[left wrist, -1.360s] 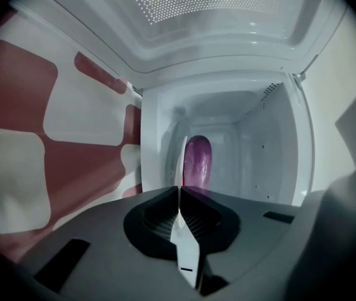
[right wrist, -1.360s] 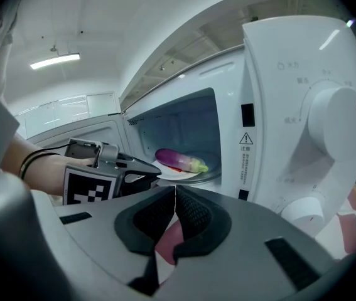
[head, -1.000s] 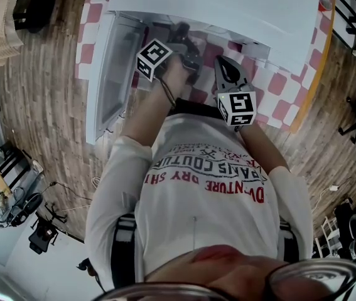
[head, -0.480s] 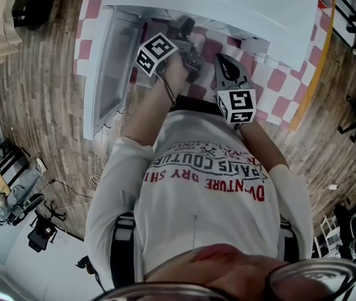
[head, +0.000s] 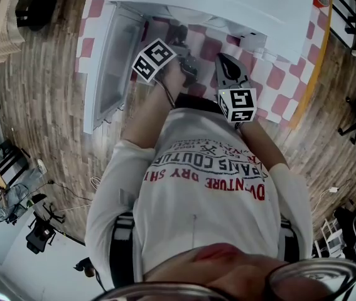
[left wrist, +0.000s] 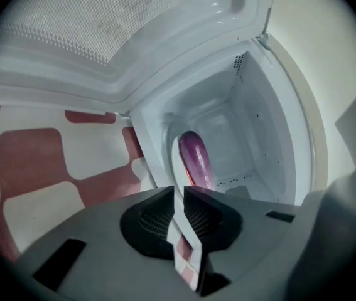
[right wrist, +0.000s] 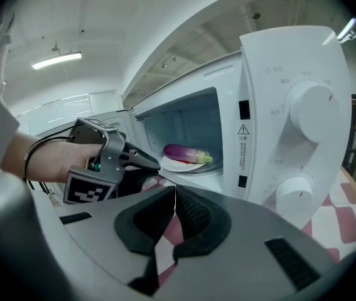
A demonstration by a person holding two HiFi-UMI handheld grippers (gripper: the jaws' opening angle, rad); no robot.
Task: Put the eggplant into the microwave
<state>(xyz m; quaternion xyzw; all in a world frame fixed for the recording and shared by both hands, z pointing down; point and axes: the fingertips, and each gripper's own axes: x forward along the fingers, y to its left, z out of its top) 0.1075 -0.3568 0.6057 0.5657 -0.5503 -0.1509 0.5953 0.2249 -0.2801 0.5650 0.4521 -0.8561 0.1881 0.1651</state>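
The eggplant (right wrist: 184, 151) lies on a plate (right wrist: 176, 164) inside the microwave (right wrist: 291, 55), whose door (left wrist: 102, 36) stands open. The left gripper (left wrist: 179, 194) is empty, its jaws closing just outside the microwave's opening. The right gripper (right wrist: 175, 192) is closed on nothing. Swinging the door now could jam it against the left gripper. Only the right gripper view shows the dials (right wrist: 309, 108); only the left gripper view shows the door's mesh.

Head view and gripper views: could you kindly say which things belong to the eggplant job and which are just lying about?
Job: eggplant, its white plate, microwave, open microwave door.
Lying about: checked tablecloth, dark equipment on the floor.
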